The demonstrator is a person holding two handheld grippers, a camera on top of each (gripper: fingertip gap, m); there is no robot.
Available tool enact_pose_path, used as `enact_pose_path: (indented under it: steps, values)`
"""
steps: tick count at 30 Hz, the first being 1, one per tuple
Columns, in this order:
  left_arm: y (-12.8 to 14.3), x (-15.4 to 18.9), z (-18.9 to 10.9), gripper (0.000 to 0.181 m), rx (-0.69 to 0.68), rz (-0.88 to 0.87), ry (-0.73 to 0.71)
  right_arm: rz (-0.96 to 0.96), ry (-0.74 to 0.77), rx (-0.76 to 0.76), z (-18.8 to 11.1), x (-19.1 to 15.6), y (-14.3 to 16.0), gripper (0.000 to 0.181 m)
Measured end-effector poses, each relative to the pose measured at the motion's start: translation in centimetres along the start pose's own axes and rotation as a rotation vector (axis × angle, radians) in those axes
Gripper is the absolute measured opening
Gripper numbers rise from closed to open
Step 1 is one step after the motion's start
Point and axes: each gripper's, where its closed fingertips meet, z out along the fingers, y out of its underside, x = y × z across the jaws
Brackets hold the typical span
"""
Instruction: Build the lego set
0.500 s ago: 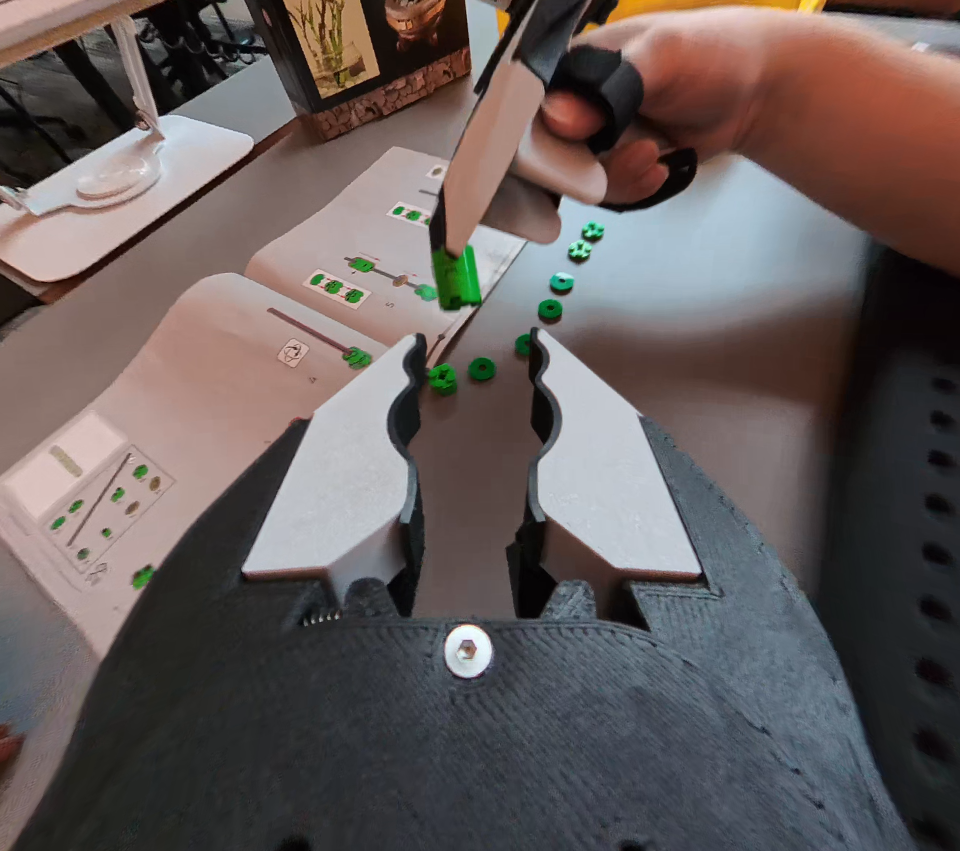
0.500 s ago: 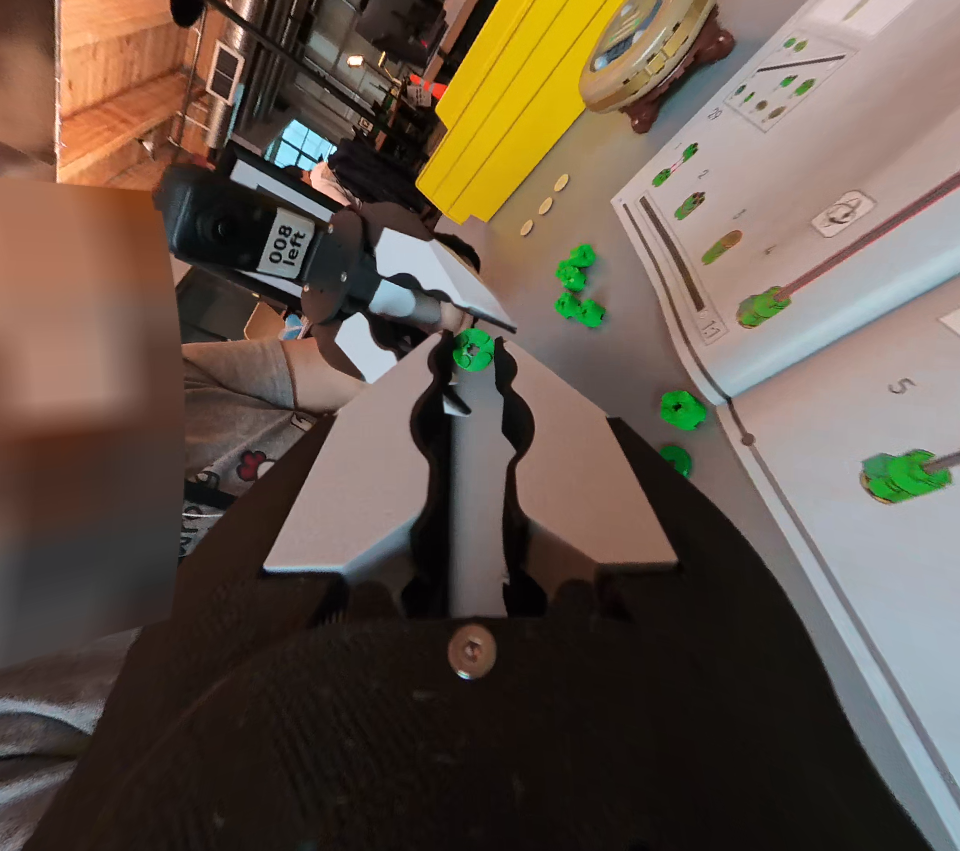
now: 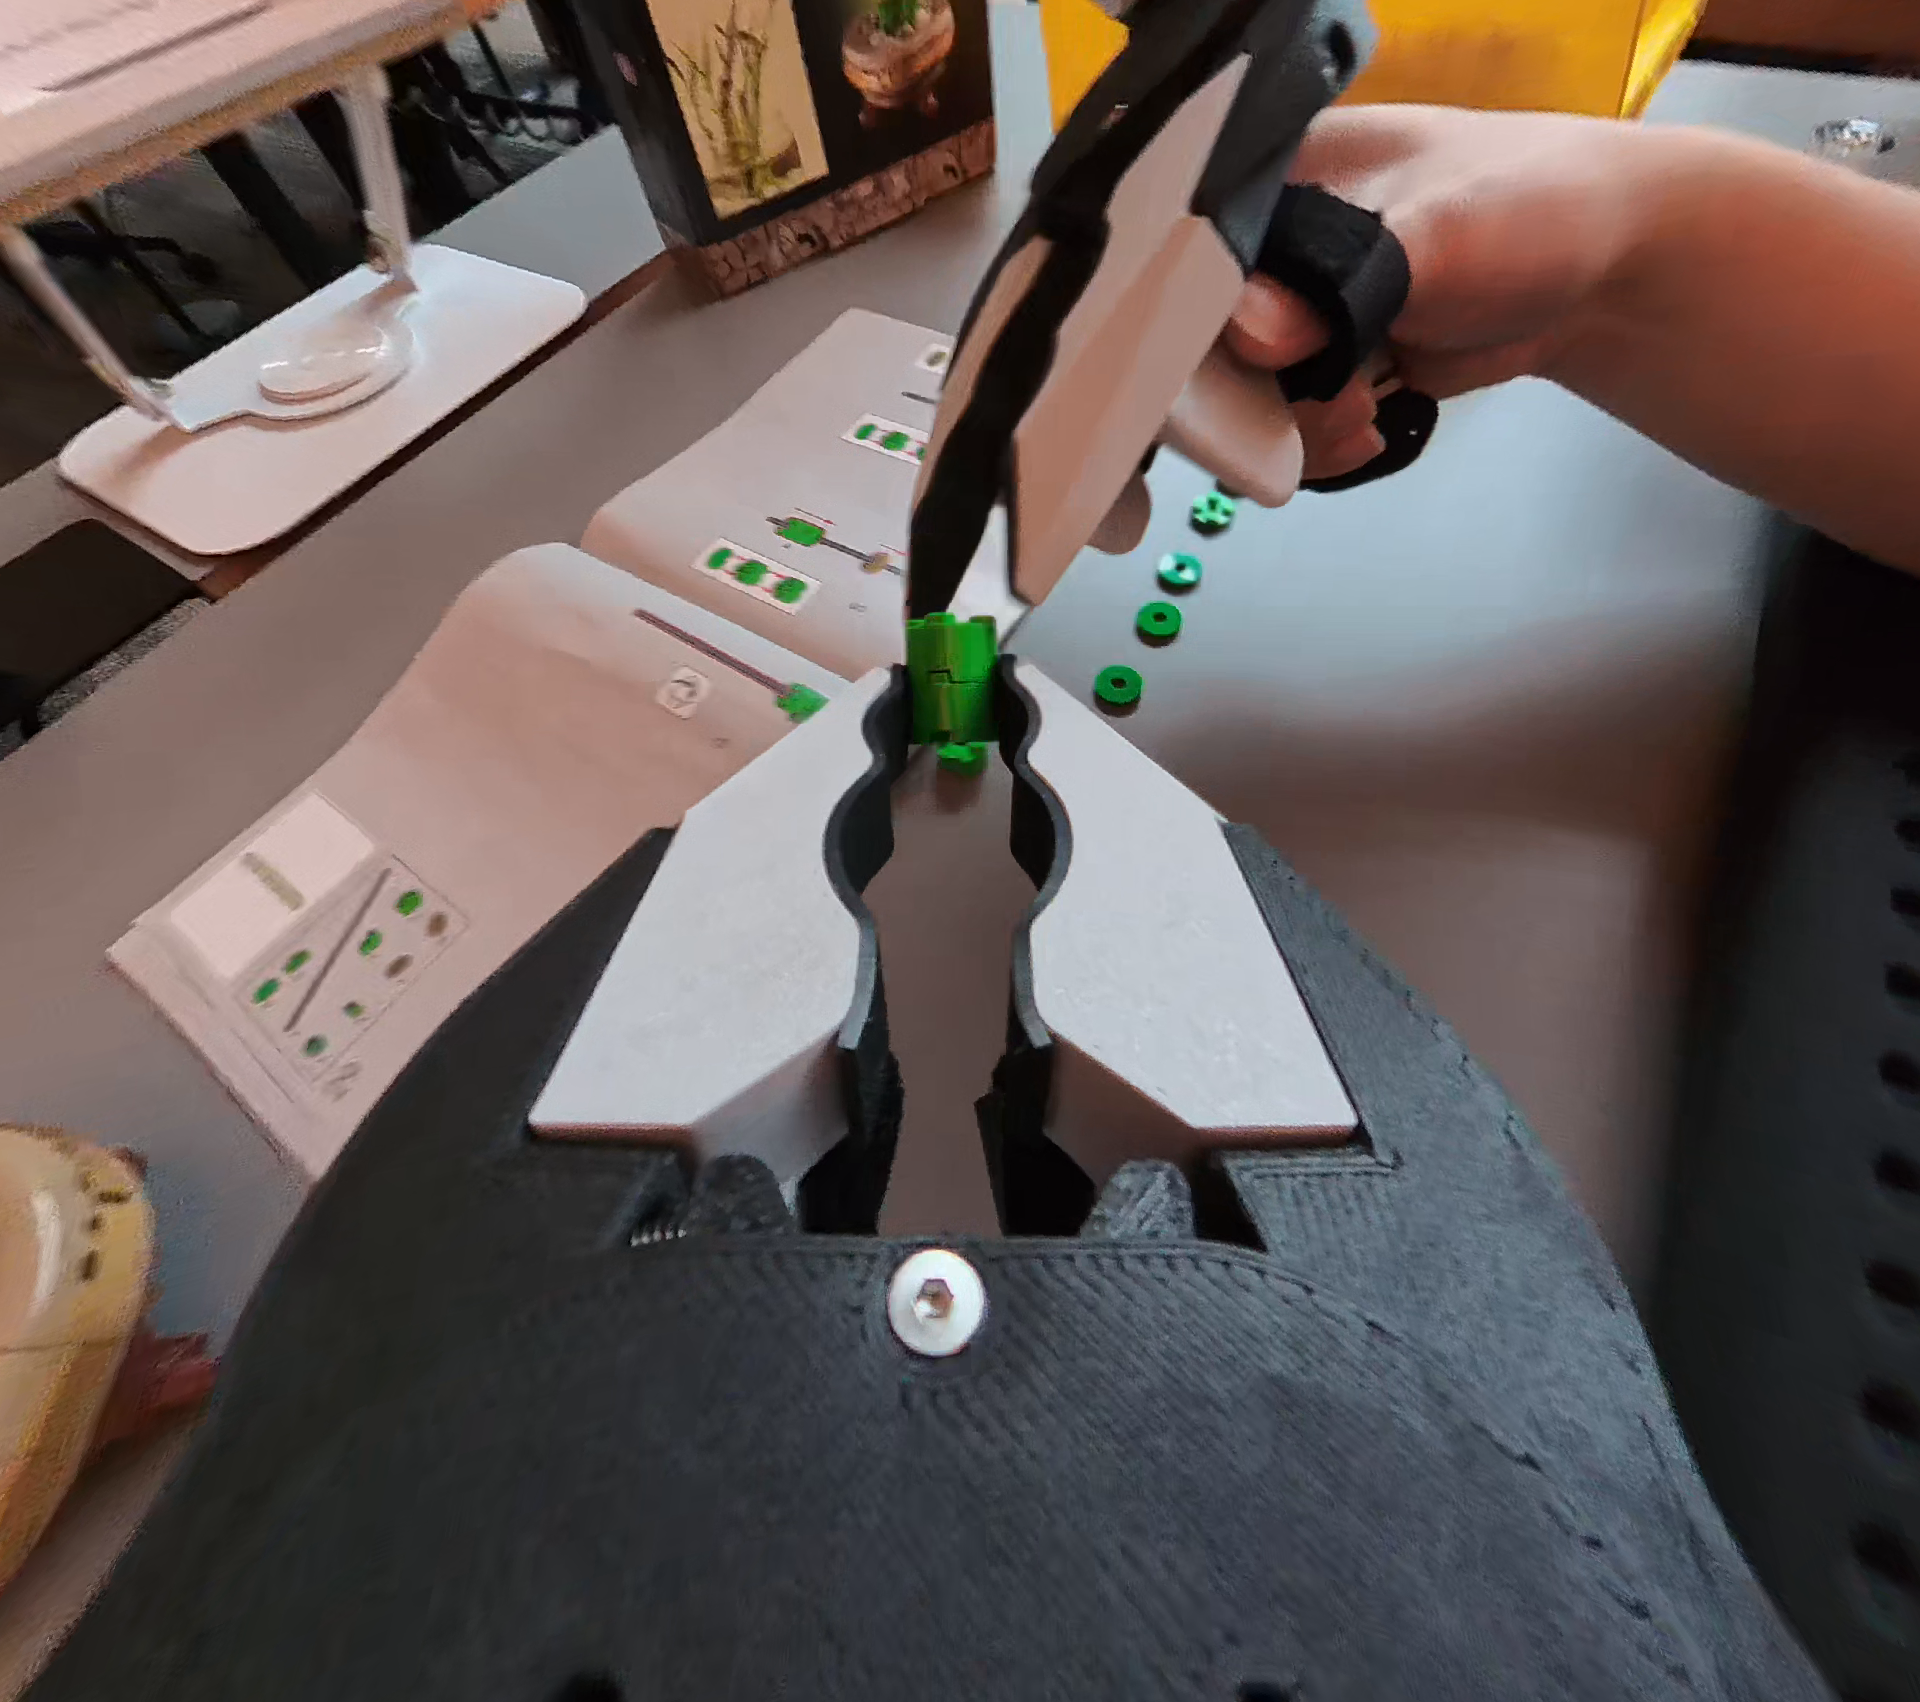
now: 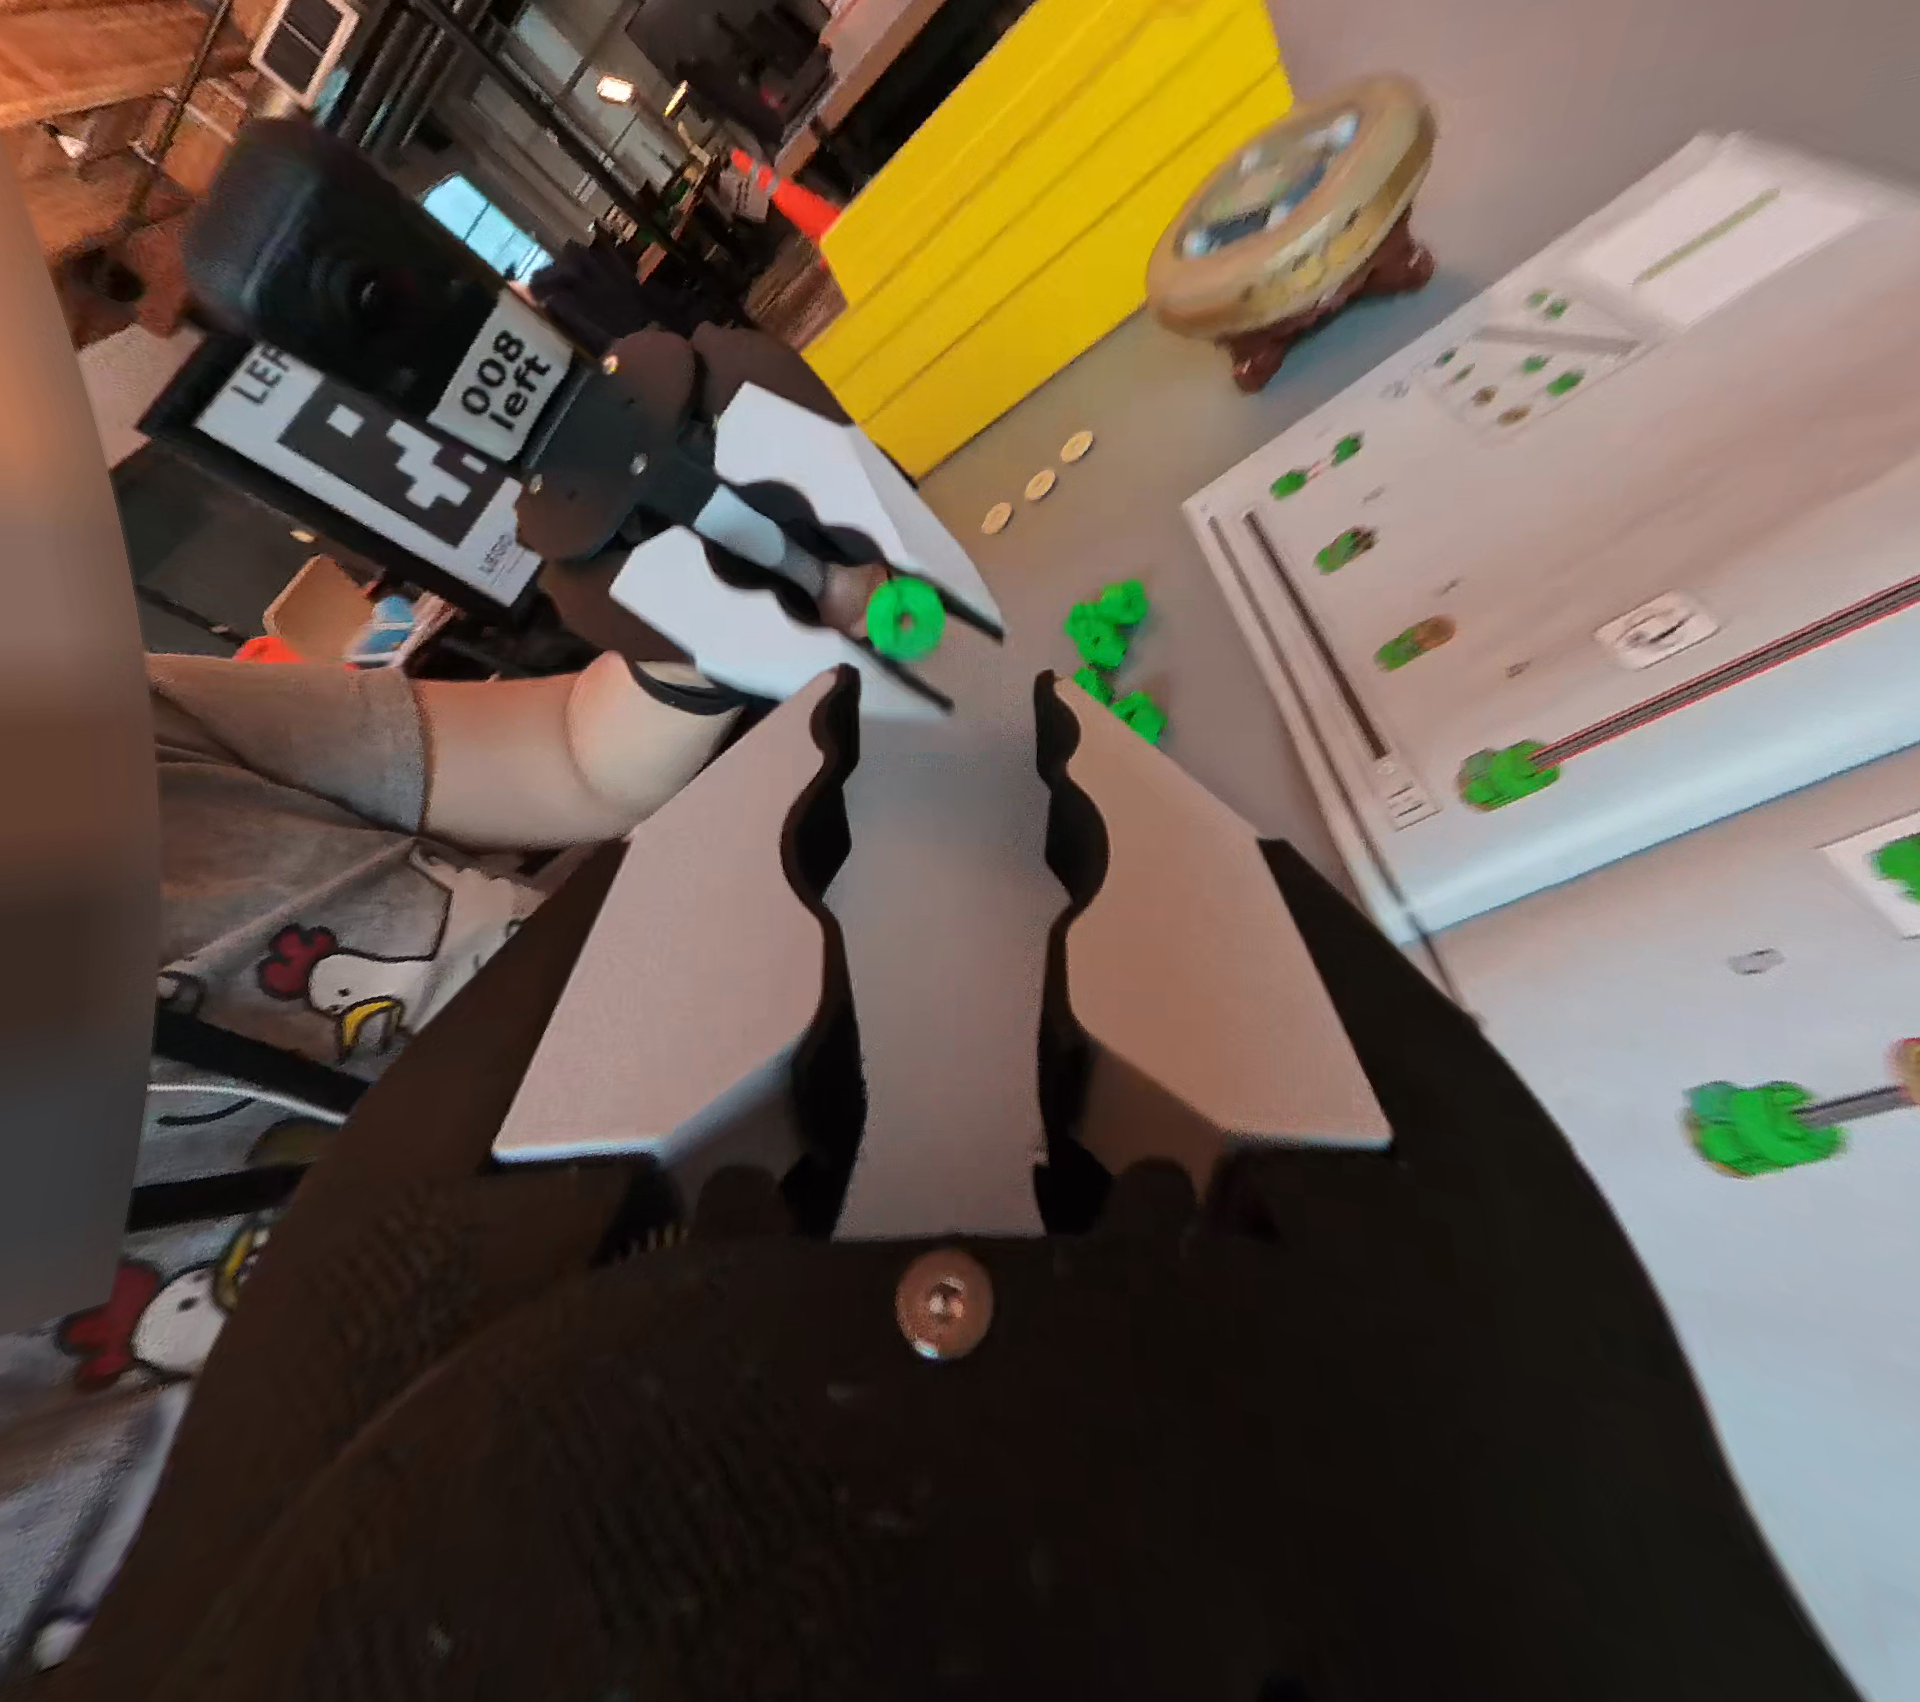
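In the left wrist view, our left gripper (image 3: 948,696) has its tips clamped on the bright green stacked lego piece (image 3: 948,688), held just above the grey table (image 3: 1455,821). Our right gripper (image 3: 961,603), held in a hand (image 3: 1455,270), reaches down from above that piece; its fingers stand apart, and we cannot tell whether a tip still touches the piece. The open instruction booklet (image 3: 436,821) lies left of the piece, a row of small green rings (image 3: 1155,622) right of it, and the lego box (image 3: 790,42) and a yellow bin (image 3: 1507,21) stand beyond it. In the right wrist view, our right gripper (image 4: 943,696) is spread with nothing between its fingers. Just beyond its tips the left gripper (image 4: 914,613) pinches the green piece (image 4: 904,616), seen end-on as a ring. Loose green pieces (image 4: 1112,644) lie right of that piece, between it and the booklet (image 4: 1610,613); three tan discs (image 4: 1039,485), the tan round pot (image 4: 1299,218) and the yellow bin (image 4: 1049,218) sit farther off.
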Motion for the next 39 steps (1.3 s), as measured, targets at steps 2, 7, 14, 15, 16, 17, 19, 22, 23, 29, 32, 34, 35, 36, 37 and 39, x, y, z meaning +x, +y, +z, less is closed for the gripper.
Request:
enact_pose_path:
  steps: [2,7,14,15,16,17,19,22,23,29,32,34,35,36,37,39]
  values:
    - [-0.8,-2.4,-1.7,0.015,0.041,-0.024,-0.051,-0.08,0.029,0.084,-1.6,0.1,-1.6,0.032]
    - [-1.6,-9.6,-7.4,0.015,0.158,-0.074,-0.236,-0.414,0.279,-0.005,-4.3,3.8,-0.6,0.027]
    - [-1.4,-10.4,-7.9,0.015,0.213,-0.166,-0.2,-0.441,0.337,-0.422,-3.4,6.4,6.3,0.022]
    - [-1.4,-10.1,-7.6,0.015,0.202,-0.153,-0.197,-0.455,0.353,-0.464,-3.1,6.7,6.8,0.022]
    - [-1.3,-9.7,-7.3,0.015,0.192,-0.142,-0.191,-0.472,0.367,-0.503,-2.9,6.9,7.4,0.022]
    - [-1.3,-9.4,-7.0,0.014,0.181,-0.132,-0.183,-0.491,0.375,-0.53,-2.7,7.1,7.8,0.022]
    - [-1.2,-8.8,-6.6,0.014,0.16,-0.115,-0.171,-0.533,0.382,-0.549,-2.2,7.3,8.1,0.022]
    - [-1.2,-8.2,-6.3,0.015,0.144,-0.088,-0.167,-0.55,0.405,-0.565,-2.1,7.9,8.2,0.022]
    - [-1.2,-8.1,-6.1,0.015,0.139,-0.082,-0.165,-0.545,0.397,-0.568,-2.0,7.9,8.3,0.021]
    - [-0.9,-7.7,-5.7,0.015,0.122,-0.079,-0.15,-0.543,0.381,-0.582,-1.7,8.1,8.7,0.014]
    - [-0.8,-7.6,-5.5,0.014,0.12,-0.08,-0.143,-0.558,0.375,-0.587,-1.7,8.0,8.7,0.014]
    - [-0.7,-7.3,-5.2,0.015,0.113,-0.079,-0.128,-0.577,0.382,-0.591,-2.0,8.0,8.7,0.014]
    - [-0.6,-7.1,-4.9,0.015,0.109,-0.077,-0.116,-0.579,0.38,-0.581,-2.3,7.8,8.4,0.014]
    - [-0.5,-6.7,-4.5,0.015,0.105,-0.075,-0.098,-0.577,0.379,-0.555,-2.5,7.6,8.0,0.014]
    - [-0.4,-6.2,-4.1,0.014,0.1,-0.069,-0.075,-0.575,0.374,-0.512,-2.8,7.2,7.2,0.014]
    - [-0.1,-5.1,-3.2,0.015,0.087,-0.051,-0.035,-0.579,0.367,-0.385,-3.6,6.3,5.0,0.014]
